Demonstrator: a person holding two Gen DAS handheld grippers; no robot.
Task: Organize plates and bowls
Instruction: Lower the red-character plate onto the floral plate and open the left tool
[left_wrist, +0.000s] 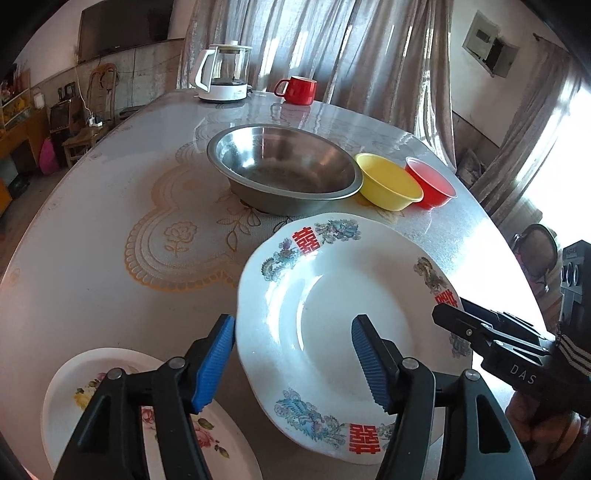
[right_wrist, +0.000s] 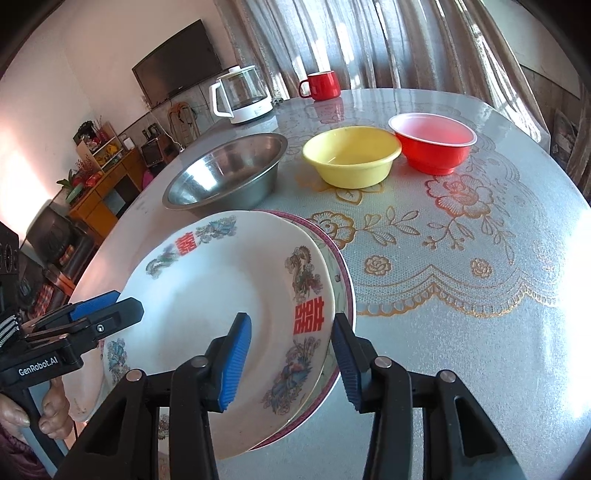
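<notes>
A white plate (left_wrist: 332, 302) printed with red characters and blue-green dragons lies near me, resting on a pink-rimmed plate (right_wrist: 341, 273). My left gripper (left_wrist: 293, 363) is open; the plate's left rim sits between its blue pads (left_wrist: 214, 365) without touching them. My right gripper (right_wrist: 291, 362) straddles the opposite rim of the white plate (right_wrist: 207, 295), one pad over its face and one outside the edge, and I see no firm press. Behind stand a steel bowl (left_wrist: 284, 173), a yellow bowl (left_wrist: 388, 181) and a red bowl (left_wrist: 430, 181).
A rose-patterned plate (left_wrist: 74, 391) lies at the near left, partly under my left gripper. A glass kettle (left_wrist: 223, 74) and a red mug (left_wrist: 297, 90) stand at the table's far edge by the curtain. The patterned tablecloth (right_wrist: 461, 258) stretches to the right.
</notes>
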